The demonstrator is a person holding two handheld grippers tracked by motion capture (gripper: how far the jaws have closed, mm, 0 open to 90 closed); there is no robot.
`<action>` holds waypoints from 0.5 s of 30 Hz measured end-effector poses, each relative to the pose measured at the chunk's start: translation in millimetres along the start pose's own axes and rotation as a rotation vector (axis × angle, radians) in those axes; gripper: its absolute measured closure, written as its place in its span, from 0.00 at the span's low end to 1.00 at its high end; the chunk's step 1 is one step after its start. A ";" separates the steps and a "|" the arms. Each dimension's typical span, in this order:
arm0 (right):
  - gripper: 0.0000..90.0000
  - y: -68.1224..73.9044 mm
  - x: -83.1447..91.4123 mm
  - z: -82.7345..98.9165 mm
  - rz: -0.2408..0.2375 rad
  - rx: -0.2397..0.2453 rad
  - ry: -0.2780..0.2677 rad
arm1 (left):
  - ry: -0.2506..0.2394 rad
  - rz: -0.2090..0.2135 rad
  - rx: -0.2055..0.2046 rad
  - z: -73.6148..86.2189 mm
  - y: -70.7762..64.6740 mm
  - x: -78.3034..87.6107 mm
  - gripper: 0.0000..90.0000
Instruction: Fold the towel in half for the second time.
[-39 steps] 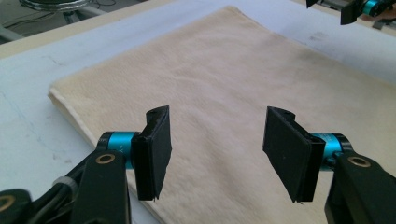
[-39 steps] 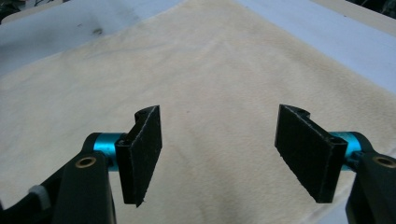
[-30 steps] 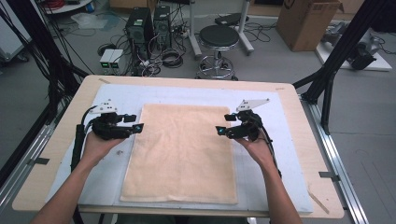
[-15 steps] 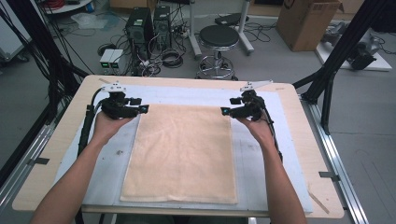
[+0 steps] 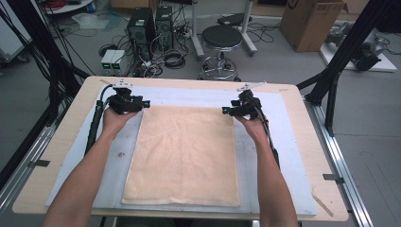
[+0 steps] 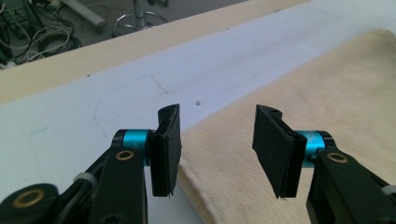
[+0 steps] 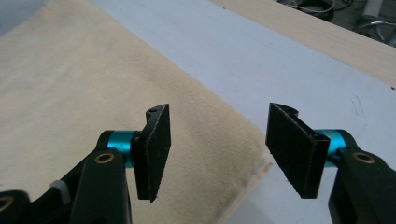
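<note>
**Both tongs spread at the towel's far corners**

While my forearms reach in from six o'clock, the cream towel [image 5: 184,153] lies flat on the pale blue mat [image 5: 276,156], mid-table. My left gripper [image 5: 142,102] sits at the towel's eleven o'clock corner, jaws spread, straddling the towel's edge [image 6: 219,154]. My right gripper [image 5: 227,112] sits at the one o'clock corner, jaws likewise apart over the hem [image 7: 219,154]. Beyond the wooden table [image 5: 52,156], at twelve o'clock, stands a black stool [image 5: 222,38].
</note>
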State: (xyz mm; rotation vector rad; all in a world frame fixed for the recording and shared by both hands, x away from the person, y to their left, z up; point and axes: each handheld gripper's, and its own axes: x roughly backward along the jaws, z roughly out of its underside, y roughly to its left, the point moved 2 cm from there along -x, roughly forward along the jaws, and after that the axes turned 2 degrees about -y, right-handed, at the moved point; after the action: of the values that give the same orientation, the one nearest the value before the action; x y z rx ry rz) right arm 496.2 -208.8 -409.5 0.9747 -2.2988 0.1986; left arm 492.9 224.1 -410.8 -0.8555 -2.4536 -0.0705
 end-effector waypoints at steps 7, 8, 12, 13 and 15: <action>0.47 -5.5 -20.7 11.1 0.032 -0.021 0.055 | 0.009 -0.073 -0.002 9.0 6.9 -16.3 0.58; 0.48 -5.8 -22.4 12.1 0.035 -0.026 0.063 | 0.011 -0.076 -0.001 10.0 8.0 -18.4 0.59; 0.50 -8.4 -26.5 15.6 0.051 -0.060 0.074 | 0.036 -0.088 0.003 15.9 6.8 -31.0 0.63; 0.51 -9.2 -27.6 16.8 0.049 -0.072 0.073 | 0.050 -0.089 0.009 18.0 6.8 -34.4 0.63; 0.52 -9.7 -30.6 19.4 0.054 -0.087 0.097 | 0.081 -0.087 0.022 22.2 6.3 -39.4 0.63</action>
State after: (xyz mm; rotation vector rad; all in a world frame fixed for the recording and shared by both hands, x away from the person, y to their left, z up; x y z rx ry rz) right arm 509.7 -204.6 -444.2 0.8419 -2.2272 0.1626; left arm 512.0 211.7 -450.4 -0.7223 -2.4105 -0.1068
